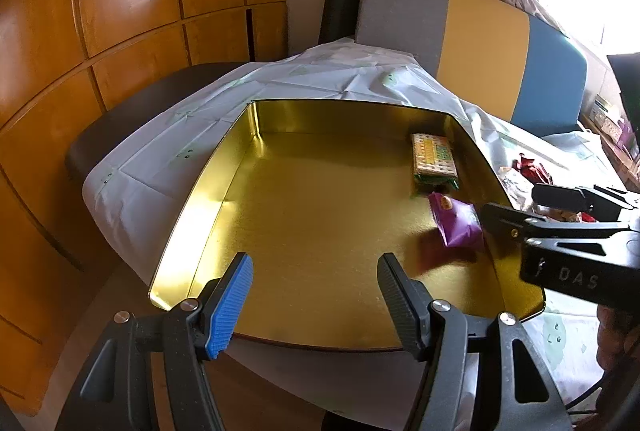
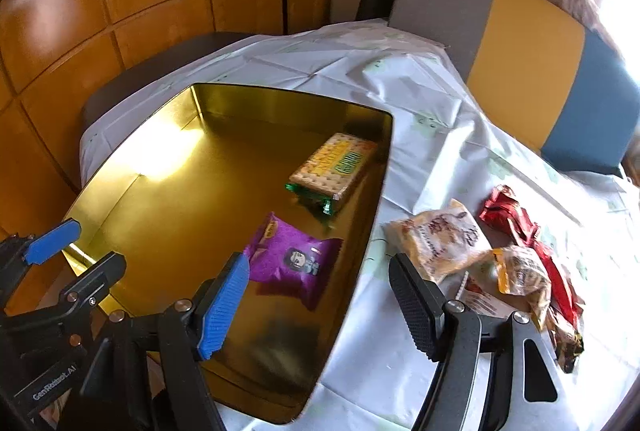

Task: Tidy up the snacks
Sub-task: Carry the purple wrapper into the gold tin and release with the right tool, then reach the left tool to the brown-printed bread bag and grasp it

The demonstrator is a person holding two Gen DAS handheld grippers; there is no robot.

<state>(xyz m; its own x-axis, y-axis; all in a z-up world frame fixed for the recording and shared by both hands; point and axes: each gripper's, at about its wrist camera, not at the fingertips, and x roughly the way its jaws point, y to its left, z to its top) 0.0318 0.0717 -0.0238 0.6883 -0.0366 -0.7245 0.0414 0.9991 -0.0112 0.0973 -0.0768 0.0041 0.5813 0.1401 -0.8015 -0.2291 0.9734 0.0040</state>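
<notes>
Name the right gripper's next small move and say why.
Probably swing the right gripper, open and empty, toward the beige snack bag on the cloth. The purple packet and cracker pack already lie in the gold tin.

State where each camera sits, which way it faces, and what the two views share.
Left wrist: on the left claw, looking down into the gold tin; its own open fingers show, with the right claw at the right edge.
Right wrist: on the right claw, looking down across the tin's right wall and the loose snacks; the left claw shows at left.
Shared: tin, purple packet, cracker pack.
</notes>
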